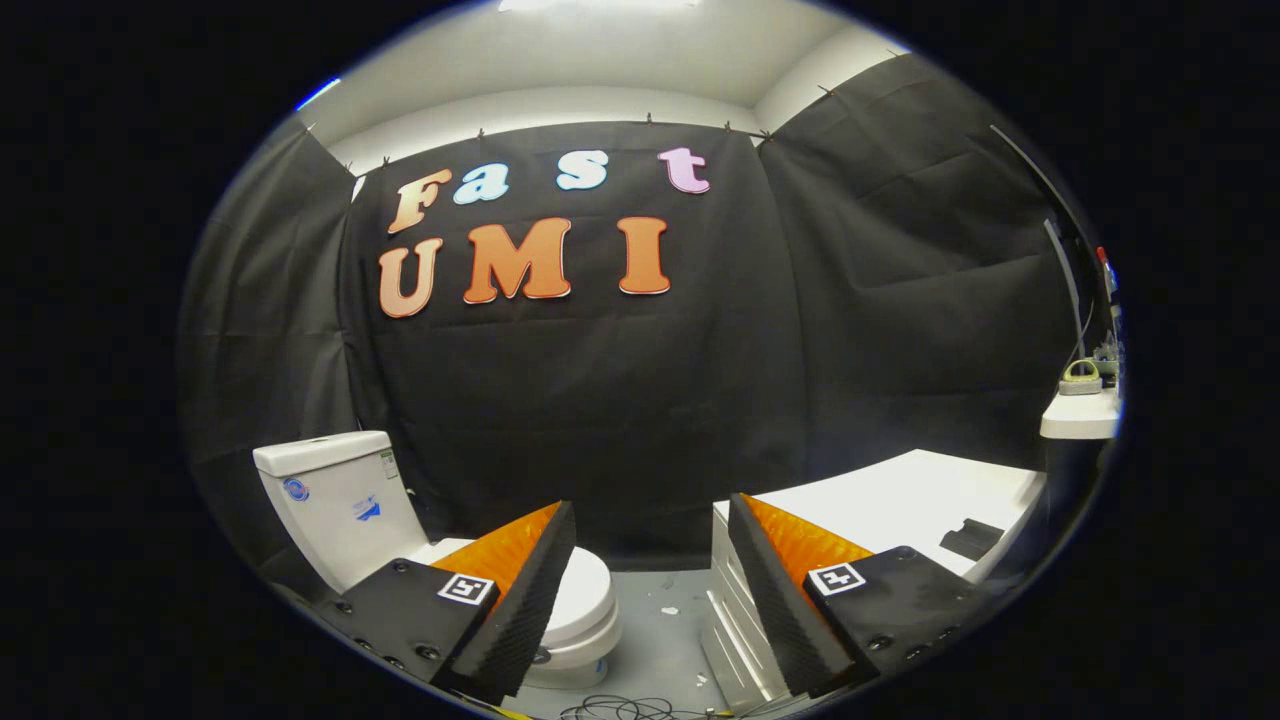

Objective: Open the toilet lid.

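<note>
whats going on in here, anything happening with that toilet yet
Not yet. A hand-held gripper is open with nothing between its fingers, pointed into a booth. The toilet sits low, partly behind the left finger, and its lid is down. To the right of the fingers stands a white cabinet with a small dark object on top. Cables lie on the floor just ahead of the fingers.

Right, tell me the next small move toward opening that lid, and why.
Probably swing the gripper left and down toward the toilet lid. Its fingers are spread open with only floor between them, and the closed lid lies behind the left finger, beside the tank, well off the gap. The front edge has to sit ahead of the fingers before any lift.
</note>
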A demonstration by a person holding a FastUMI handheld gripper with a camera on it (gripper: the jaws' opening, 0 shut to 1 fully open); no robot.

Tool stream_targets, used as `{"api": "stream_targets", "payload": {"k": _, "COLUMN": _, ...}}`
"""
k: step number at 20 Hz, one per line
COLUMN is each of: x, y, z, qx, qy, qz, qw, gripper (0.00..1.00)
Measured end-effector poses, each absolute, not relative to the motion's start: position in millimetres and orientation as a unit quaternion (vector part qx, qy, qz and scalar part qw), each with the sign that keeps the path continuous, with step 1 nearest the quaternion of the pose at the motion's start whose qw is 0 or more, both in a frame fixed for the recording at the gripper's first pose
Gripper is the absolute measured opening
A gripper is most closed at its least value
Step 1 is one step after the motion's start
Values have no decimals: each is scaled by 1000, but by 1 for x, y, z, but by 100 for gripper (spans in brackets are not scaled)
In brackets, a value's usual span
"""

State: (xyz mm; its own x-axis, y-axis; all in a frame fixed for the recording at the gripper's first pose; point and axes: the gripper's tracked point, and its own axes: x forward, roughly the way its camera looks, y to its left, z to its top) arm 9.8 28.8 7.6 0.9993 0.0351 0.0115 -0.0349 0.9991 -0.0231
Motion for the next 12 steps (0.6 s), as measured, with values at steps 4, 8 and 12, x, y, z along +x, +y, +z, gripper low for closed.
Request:
{"api": "stream_targets", "payload": {"k": 4, "x": 19, "y": 64, "z": 10, "qx": -37, "qy": -17, "qz": 50, "qw": 998, "gripper": 98}}
{"api": "stream_targets", "payload": {"k": 8, "x": 36, "y": 101, "z": -1, "qx": -14, "qy": -4, "qz": 82, "qw": 997, "gripper": 98}}
{"api": "stream_targets", "payload": {"k": 12, "x": 51, "y": 137, "z": -7, "qx": 43, "qy": 8, "qz": 122, "qw": 992, "gripper": 99}}
